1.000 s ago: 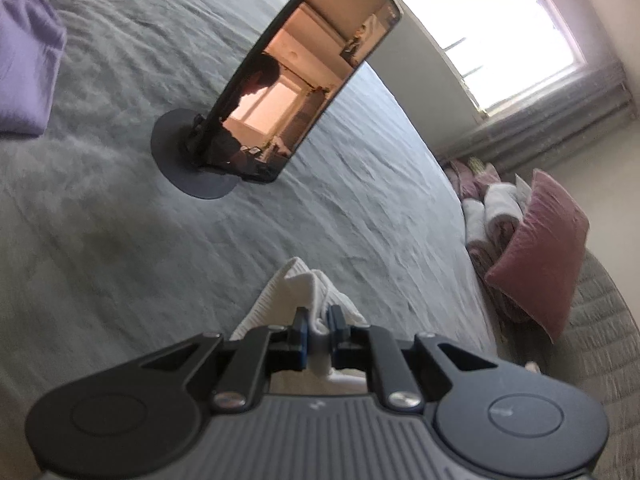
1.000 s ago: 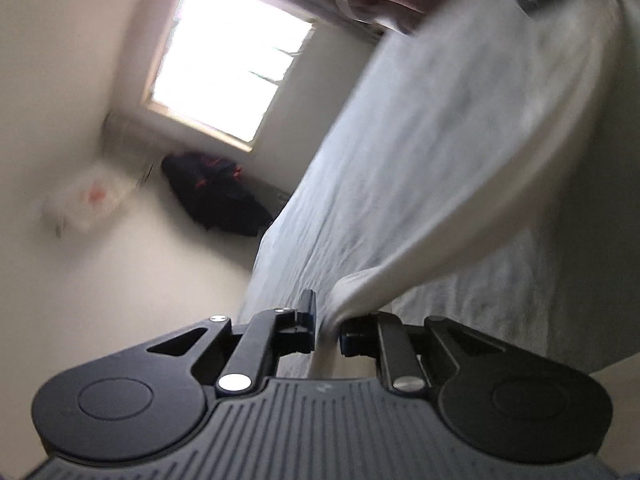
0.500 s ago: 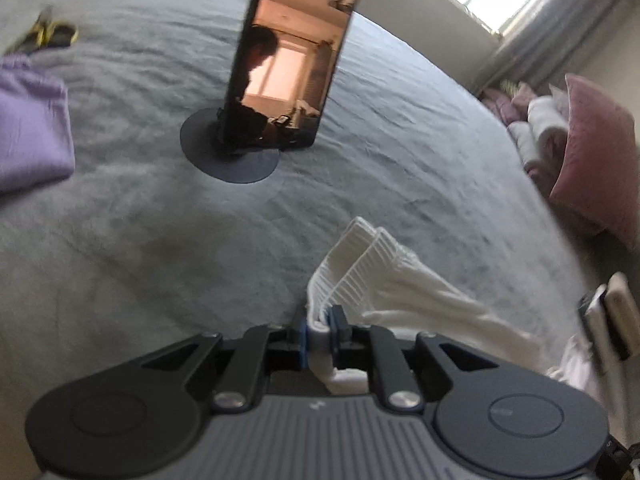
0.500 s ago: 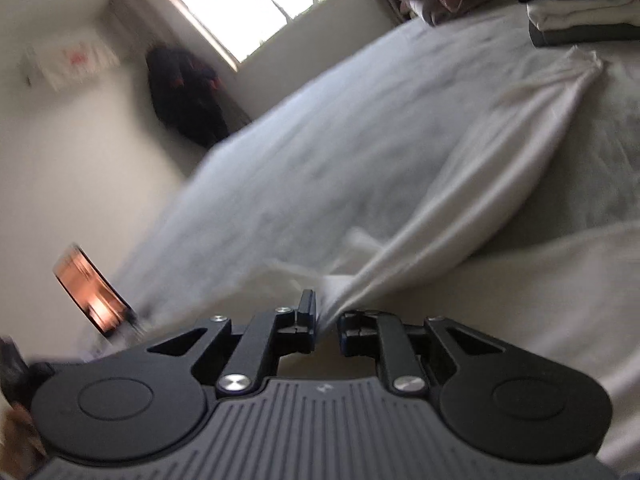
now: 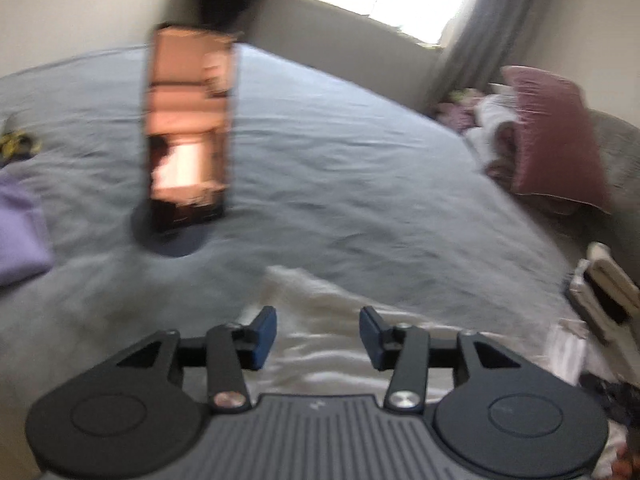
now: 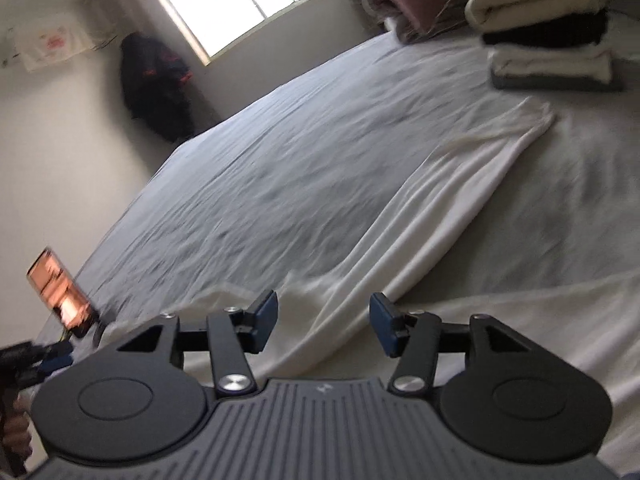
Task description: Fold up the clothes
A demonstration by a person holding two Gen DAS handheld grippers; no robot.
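Note:
A white garment lies spread on the grey bed, its long sleeve stretching toward the folded pile. My left gripper hovers just above the garment's near edge, jaws opening, pads clear of the cloth. My right gripper stands over the same garment, jaws opening too, with cloth lying below the gap but not pinched. The left gripper's tip shows at the far left of the right wrist view.
A phone on a round stand rises from the bed ahead. A purple cloth lies at left. Folded clothes are stacked at the far right, beside a pink pillow. A dark jacket hangs on the wall.
Both grippers were shut on the white garment's edges and have let it go; it now lies flat on the bed. Both wrists rolled back toward level and lifted slightly.

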